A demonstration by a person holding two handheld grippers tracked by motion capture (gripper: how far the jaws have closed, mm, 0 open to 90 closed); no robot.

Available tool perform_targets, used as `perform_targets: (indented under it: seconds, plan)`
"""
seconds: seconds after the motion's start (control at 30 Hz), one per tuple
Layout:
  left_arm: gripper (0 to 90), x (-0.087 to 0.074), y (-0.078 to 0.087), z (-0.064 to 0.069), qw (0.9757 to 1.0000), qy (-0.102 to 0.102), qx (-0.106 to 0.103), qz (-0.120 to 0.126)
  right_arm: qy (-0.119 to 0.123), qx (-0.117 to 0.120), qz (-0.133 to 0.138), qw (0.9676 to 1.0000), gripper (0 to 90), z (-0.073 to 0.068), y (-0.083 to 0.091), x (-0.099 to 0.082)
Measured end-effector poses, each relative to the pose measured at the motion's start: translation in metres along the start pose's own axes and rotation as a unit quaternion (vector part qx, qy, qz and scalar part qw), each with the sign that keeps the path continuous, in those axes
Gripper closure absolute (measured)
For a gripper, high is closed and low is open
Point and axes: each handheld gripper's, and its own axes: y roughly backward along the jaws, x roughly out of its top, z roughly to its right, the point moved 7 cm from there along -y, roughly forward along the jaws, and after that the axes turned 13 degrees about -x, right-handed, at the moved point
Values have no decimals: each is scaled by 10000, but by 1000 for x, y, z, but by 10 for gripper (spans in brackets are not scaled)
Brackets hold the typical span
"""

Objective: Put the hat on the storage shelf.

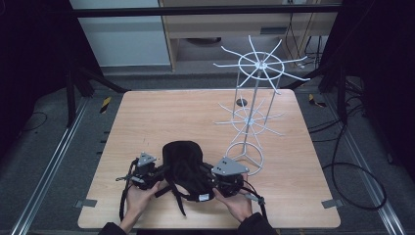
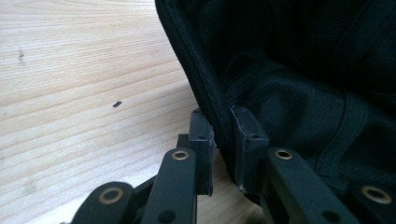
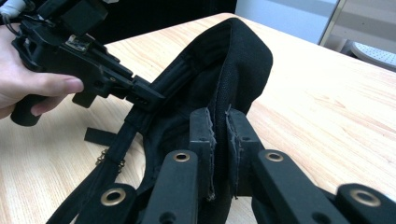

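A pale wooden tabletop point(image 1: 147, 117) stands in a dark room, with a white wire rack point(image 1: 254, 105) on its far right. At the near edge, centred, sits a black fabric bag point(image 1: 183, 164) with loose straps. My left gripper point(image 2: 223, 140) is clamped on the bag's left rim, and my right gripper point(image 3: 219, 135) is pinched tight on the right rim. I judge this the spreading step: both edges are gripped, the mouth opened between them. Next I need an even lift, keeping both grips firm. The bag's long axis runs near to far, its rounded end pointing away from me.
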Motion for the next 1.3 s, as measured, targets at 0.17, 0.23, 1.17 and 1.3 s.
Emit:
perform_targets:
  seconds: [0.17, 0.23, 1.17, 1.3]
  plan:
    - [719, 2, 5, -1, 9999, -68, -24, 77, -61, -118, -146, 9998, 825, 4, -1, -7]
    - [685, 4, 9, 0, 9998, -59, -112, 133, -128, -156, -171, 9997, 825, 5, -1, -7]
    - [581, 61, 33, 71, 9892, -321, -954, 1066, -63, -363, -265, 9990, 827, 6, -1, -12]
    - [519, 63, 23, 74, 9885, -140, -1042, 1086, 5, -334, -239, 9992, 826, 4, -1, -12]
